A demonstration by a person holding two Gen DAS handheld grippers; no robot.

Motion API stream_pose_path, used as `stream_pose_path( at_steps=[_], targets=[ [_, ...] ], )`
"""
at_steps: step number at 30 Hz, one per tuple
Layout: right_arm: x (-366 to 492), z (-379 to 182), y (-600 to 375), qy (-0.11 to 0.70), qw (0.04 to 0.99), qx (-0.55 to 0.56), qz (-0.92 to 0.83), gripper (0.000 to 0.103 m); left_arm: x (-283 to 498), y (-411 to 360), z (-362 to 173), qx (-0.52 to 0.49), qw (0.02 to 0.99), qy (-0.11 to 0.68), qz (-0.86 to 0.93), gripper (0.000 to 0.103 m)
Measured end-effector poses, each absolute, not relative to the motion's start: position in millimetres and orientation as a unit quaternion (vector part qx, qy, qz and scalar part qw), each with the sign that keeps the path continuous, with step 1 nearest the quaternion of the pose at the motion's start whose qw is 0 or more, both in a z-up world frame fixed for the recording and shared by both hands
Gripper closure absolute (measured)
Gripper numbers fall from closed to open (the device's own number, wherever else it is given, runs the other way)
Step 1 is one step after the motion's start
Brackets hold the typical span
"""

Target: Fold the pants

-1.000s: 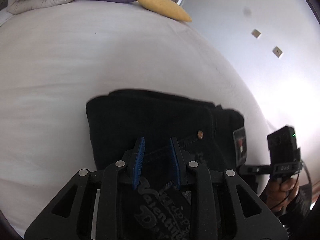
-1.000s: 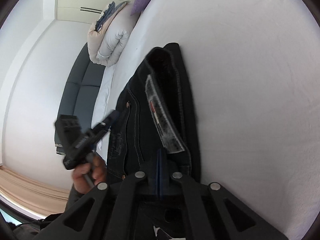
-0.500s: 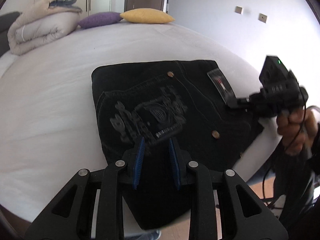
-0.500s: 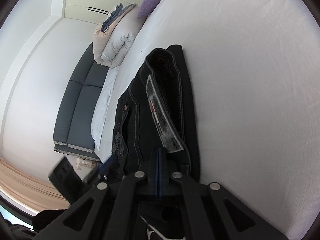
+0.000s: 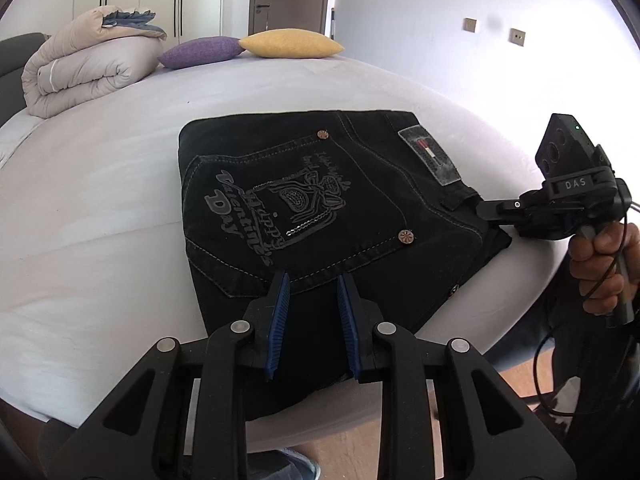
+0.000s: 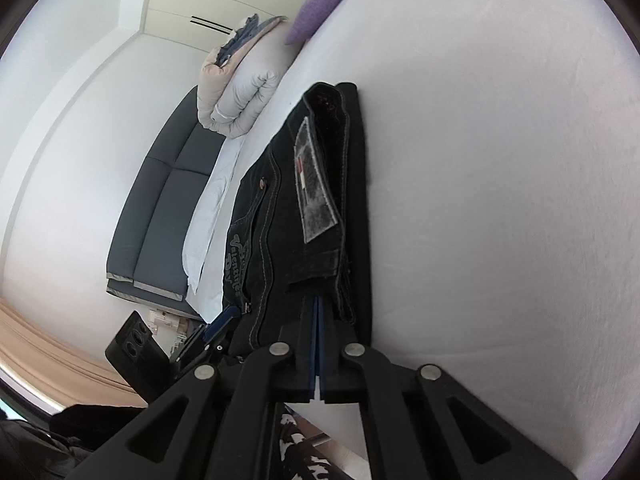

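Observation:
Black folded pants (image 5: 320, 200) with a silver-printed back pocket lie on the white bed (image 5: 100, 200), reaching its near edge. My left gripper (image 5: 312, 280) hovers over the pants' near end, blue pads apart, nothing between them. A hand (image 5: 600, 264) holds my right gripper (image 5: 482, 210) at the waistband corner by the grey label (image 5: 428, 156). In the right wrist view the right gripper (image 6: 318, 304) has its pads pressed together. Its tips are tucked under the waistband fabric of the pants (image 6: 280, 220) beside a belt loop.
A rolled beige duvet (image 5: 88, 68), a purple pillow (image 5: 200, 52) and a yellow pillow (image 5: 292, 44) lie at the bed's far end. Wooden floor (image 5: 360, 452) shows below the near edge. A grey sofa (image 6: 168, 208) stands beyond the bed's left side.
My left gripper has drawn back from close over the pants toward the bed's near edge, so the whole pocket now shows. The right gripper stays at the waistband and has rolled slightly.

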State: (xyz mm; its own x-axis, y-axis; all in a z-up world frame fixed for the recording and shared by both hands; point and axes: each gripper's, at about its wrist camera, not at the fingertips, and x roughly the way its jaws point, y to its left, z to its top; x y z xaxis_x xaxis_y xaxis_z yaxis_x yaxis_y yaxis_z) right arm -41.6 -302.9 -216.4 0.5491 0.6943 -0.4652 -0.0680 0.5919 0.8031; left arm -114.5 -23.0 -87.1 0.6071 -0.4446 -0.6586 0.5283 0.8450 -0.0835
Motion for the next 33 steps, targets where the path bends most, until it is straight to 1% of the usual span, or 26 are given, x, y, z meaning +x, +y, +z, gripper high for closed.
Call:
stream_pose_path(
  at_steps=[1,3,4,5,6,7,9,10,11,15,19,20,23,24,26,27,28,29,30,32,33],
  targets=[
    [-43,-209,-303,0.410,0.797,0.374,0.239,0.103,-115,-20,-82,0.053,0.894,0.352,-0.271,0.079],
    [-47,-192,-303,0.400,0.804,0.364,0.248,0.083,-117,-10,-63,0.034,0.896,0.347,-0.274,0.079],
    [-53,-184,-305,0.388,0.808,0.363,0.253,0.051,-121,-2,-53,0.025,0.901,0.332,-0.277,0.074],
    [-57,-176,-309,0.377,0.816,0.362,0.249,0.023,-121,2,-46,0.018,0.905,0.322,-0.278,0.066],
    [-59,-168,-314,0.366,0.825,0.360,0.237,0.017,-120,10,-37,0.007,0.910,0.310,-0.276,0.030],
    [-57,-163,-315,0.361,0.830,0.357,0.232,0.016,-117,18,-31,-0.007,0.915,0.300,-0.271,0.004],
    [-47,-159,-322,0.365,0.828,0.361,0.227,0.018,-102,33,-23,-0.049,0.916,0.288,-0.274,0.004],
    [-40,-160,-324,0.375,0.825,0.362,0.220,0.023,-93,35,-23,-0.057,0.912,0.299,-0.274,0.004],
    [-30,-164,-326,0.391,0.818,0.364,0.213,0.030,-79,36,-24,-0.066,0.905,0.319,-0.273,0.004],
    [-2,-182,-322,0.440,0.795,0.370,0.195,0.038,-19,49,-51,-0.146,0.855,0.418,-0.270,0.004],
    [23,-197,-320,0.462,0.770,0.398,0.187,0.052,13,49,-70,-0.160,0.831,0.462,-0.266,0.005],
    [25,-198,-318,0.463,0.766,0.404,0.190,0.052,18,46,-75,-0.161,0.823,0.472,-0.273,0.005],
    [40,-203,-312,0.473,0.756,0.406,0.198,0.053,32,29,-91,-0.153,0.792,0.515,-0.290,0.014],
    [44,-205,-310,0.475,0.752,0.410,0.201,0.055,33,25,-94,-0.146,0.790,0.520,-0.290,0.021],
    [50,-210,-311,0.476,0.743,0.425,0.201,0.062,36,19,-96,-0.138,0.788,0.525,-0.291,0.029],
    [52,-212,-310,0.476,0.740,0.430,0.202,0.064,38,18,-98,-0.142,0.786,0.527,-0.289,0.041],
    [55,-213,-309,0.478,0.740,0.429,0.201,0.068,40,19,-99,-0.145,0.785,0.530,-0.284,0.049],
    [58,-215,-308,0.479,0.742,0.425,0.201,0.070,43,20,-100,-0.152,0.784,0.532,-0.281,0.053],
    [57,-214,-306,0.479,0.744,0.420,0.200,0.072,46,21,-101,-0.157,0.783,0.533,-0.279,0.059],
    [57,-211,-301,0.479,0.755,0.404,0.194,0.077,45,22,-100,-0.159,0.783,0.533,-0.280,0.062],
    [57,-209,-300,0.477,0.761,0.396,0.191,0.078,44,21,-98,-0.153,0.785,0.530,-0.281,0.064]
  ],
)
